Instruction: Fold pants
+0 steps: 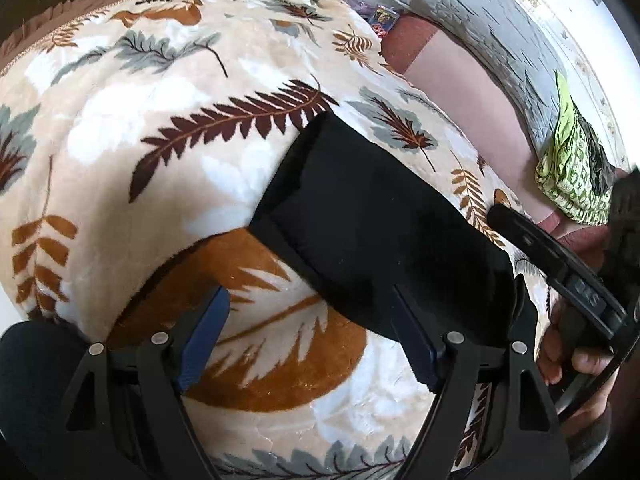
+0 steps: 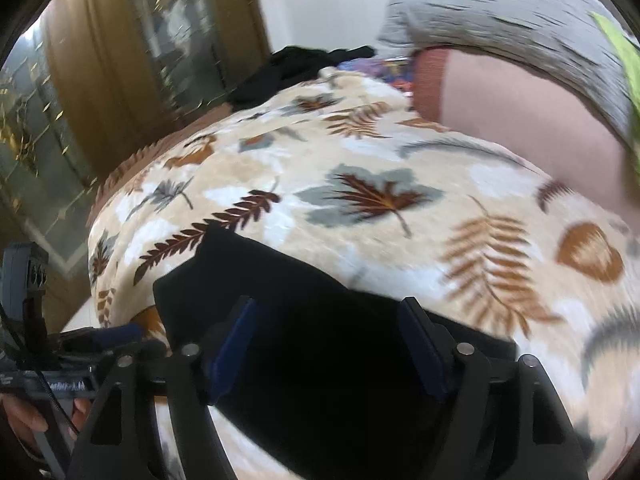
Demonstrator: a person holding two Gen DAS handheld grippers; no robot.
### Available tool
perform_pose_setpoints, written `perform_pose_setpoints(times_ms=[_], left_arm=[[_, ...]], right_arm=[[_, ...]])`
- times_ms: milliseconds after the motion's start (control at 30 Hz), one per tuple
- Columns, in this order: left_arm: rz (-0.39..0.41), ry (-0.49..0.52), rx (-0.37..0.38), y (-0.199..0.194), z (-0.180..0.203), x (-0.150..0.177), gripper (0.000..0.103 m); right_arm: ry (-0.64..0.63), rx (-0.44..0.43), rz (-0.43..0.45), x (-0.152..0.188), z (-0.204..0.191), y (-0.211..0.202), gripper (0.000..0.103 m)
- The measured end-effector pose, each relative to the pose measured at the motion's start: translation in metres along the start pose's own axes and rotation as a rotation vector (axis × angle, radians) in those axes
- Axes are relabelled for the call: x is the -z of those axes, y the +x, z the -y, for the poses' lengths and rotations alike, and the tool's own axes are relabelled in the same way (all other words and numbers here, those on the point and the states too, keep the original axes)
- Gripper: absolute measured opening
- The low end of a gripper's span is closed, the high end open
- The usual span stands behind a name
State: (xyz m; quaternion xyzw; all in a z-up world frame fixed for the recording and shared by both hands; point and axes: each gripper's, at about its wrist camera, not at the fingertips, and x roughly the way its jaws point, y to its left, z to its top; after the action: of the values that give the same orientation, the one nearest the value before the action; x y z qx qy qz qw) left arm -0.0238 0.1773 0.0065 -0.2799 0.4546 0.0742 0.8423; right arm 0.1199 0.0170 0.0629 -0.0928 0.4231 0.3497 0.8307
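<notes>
The black pants (image 1: 360, 216) lie folded into a compact dark rectangle on a bed covered by a cream blanket (image 1: 160, 128) printed with brown, orange and grey leaves. In the left wrist view the bundle sits right of centre, its long edges running diagonally across the blanket.

The left gripper (image 1: 308, 320) hangs over the near end of the pants with its jaws spread wide — one blue finger is over bare blanket, the other over the dark cloth, and neither pinches anything. The right gripper (image 2: 328, 332) is also open, its two blue fingers (image 2: 424, 348) standing apart above the black fabric without pressing on it; the view is smeared by motion.

At the right edge of the left wrist view a hand (image 1: 576, 360) holds the handle of the other tool. Beyond the blanket lie a grey pillow (image 1: 480, 32) and a pink sheet (image 1: 472, 92), with a green patterned cloth (image 1: 572, 168) bunched beside them. A second dark garment (image 2: 316, 64) lies at the far end of the bed — next to a brown cabinet (image 2: 120, 60).
</notes>
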Motion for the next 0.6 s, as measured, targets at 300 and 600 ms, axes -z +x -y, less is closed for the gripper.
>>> perform_pose_setpoints(times_ms=[300,600], left_arm=[[0.007,0.020,-0.041,0.013,0.007,-0.006,0.081],[0.019,0.025,-0.057,0.018,0.008,-0.009,0.084]], right_arm=[[-0.088,-0.044,-0.055,-0.030,-0.028,0.049,0.077],[-0.136,-0.075,-0.098,-0.042,-0.043,0.078,0.080]])
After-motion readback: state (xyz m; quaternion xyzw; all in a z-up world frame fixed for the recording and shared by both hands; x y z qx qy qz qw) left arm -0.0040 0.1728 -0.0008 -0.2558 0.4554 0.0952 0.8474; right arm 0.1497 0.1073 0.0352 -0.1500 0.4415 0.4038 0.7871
